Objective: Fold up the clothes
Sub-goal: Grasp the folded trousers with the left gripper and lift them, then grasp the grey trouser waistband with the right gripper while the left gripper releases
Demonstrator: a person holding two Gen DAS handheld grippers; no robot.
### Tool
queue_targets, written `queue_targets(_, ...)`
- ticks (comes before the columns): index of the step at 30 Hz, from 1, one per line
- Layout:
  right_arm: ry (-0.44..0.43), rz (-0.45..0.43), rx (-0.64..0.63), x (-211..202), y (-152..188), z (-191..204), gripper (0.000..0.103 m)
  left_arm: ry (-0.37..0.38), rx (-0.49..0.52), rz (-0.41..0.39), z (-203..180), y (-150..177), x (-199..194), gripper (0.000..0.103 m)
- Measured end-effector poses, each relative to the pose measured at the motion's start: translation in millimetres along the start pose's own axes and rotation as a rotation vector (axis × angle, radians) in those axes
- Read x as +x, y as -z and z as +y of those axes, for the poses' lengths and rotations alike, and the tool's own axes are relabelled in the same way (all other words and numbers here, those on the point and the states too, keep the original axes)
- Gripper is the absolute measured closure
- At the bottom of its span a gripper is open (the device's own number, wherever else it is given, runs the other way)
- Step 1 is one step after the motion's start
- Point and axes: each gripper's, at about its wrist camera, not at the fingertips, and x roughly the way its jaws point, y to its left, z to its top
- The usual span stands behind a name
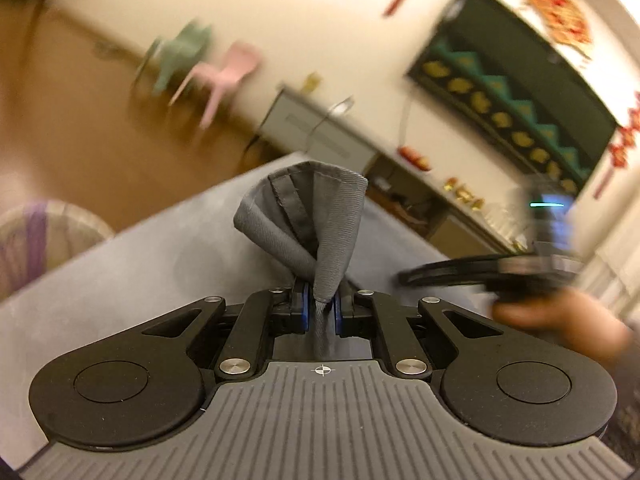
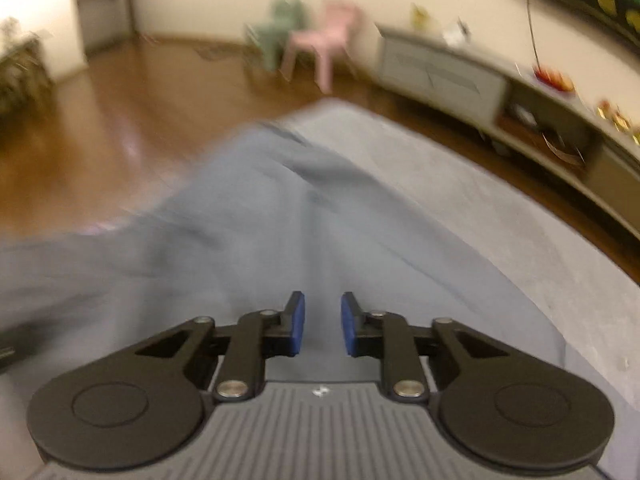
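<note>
My left gripper [image 1: 321, 307] is shut on a corner of a grey garment [image 1: 308, 216]; the cloth fans up out of the blue pads, hem stitching showing, above the grey table [image 1: 152, 264]. In the left wrist view a person's hand holds the other gripper [image 1: 516, 272] at the right, blurred. My right gripper [image 2: 322, 320] is open, its blue pads [image 2: 298, 320] apart with nothing between them, hovering low over the blue-grey garment [image 2: 248, 208] that lies rumpled across the table [image 2: 500, 232]. The right wrist view is motion-blurred.
A pink chair [image 2: 320, 46] and a green chair [image 2: 276, 28] stand by the far wall. A low grey cabinet [image 2: 448, 76] runs along the right wall. Wooden floor [image 2: 100, 120] surrounds the table. A pale basket [image 1: 36, 236] sits at the left.
</note>
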Motion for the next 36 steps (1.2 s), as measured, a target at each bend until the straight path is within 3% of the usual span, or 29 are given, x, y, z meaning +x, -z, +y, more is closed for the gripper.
queue_targets(6, 0.051, 0.049, -0.050, 29, 1, -2, 0.097, 0.054, 0.368, -0.054, -57, 36, -9, 0.103)
queue_targets(10, -0.003, 0.149, -0.019, 26, -17, -14, 0.094, 0.070, 0.550, -0.059, -85, 63, -7, 0.103)
queue_targets(13, -0.050, 0.102, 0.086, -5, -33, -29, 0.075, 0.068, 0.600, -0.063, -92, 72, -6, 0.103)
queue_targets(15, -0.110, 0.019, 0.137, -40, -40, -32, 0.048, 0.070, 0.617, -0.061, -97, 76, -5, 0.103)
queue_targets(17, -0.185, -0.042, 0.125, -73, -44, -23, 0.032, 0.075, 0.631, -0.056, -102, 80, -3, 0.103)
queue_targets(18, -0.228, -0.053, 0.096, -83, -48, -17, 0.023, 0.076, 0.644, -0.055, -105, 82, -2, 0.103)
queue_targets(20, -0.270, -0.018, -0.016, -88, -50, 11, 0.015, 0.075, 0.685, -0.059, -111, 88, -3, 0.103)
queue_targets(22, -0.254, 0.053, -0.157, -83, -47, 45, 0.013, 0.072, 0.731, -0.065, -118, 95, -3, 0.103)
queue_targets(23, -0.226, 0.106, -0.230, -74, -42, 60, 0.014, 0.073, 0.751, -0.064, -121, 98, -4, 0.103)
queue_targets(24, -0.188, 0.154, -0.296, -64, -36, 71, 0.023, 0.074, 0.767, -0.060, -125, 102, -4, 0.103)
queue_targets(25, -0.145, 0.192, -0.354, -55, -29, 80, 0.042, 0.087, 0.777, -0.065, -129, 105, -6, 0.103)
queue_targets(26, -0.102, 0.224, -0.398, -46, -27, 85, 0.088, 0.110, 0.782, -0.079, -133, 107, -9, 0.103)
queue_targets(29, -0.109, 0.149, -0.374, -71, -18, 60, 0.092, 0.179, 0.793, -0.122, -145, 113, -20, 0.103)
queue_targets(32, -0.148, 0.043, -0.209, -122, 7, -6, 0.092, 0.248, 0.804, -0.164, -157, 119, -30, 0.103)
queue_targets(36, -0.189, -0.013, 0.063, -151, 64, -113, 0.092, 0.403, 0.746, -0.093, -185, 134, -29, 0.100)
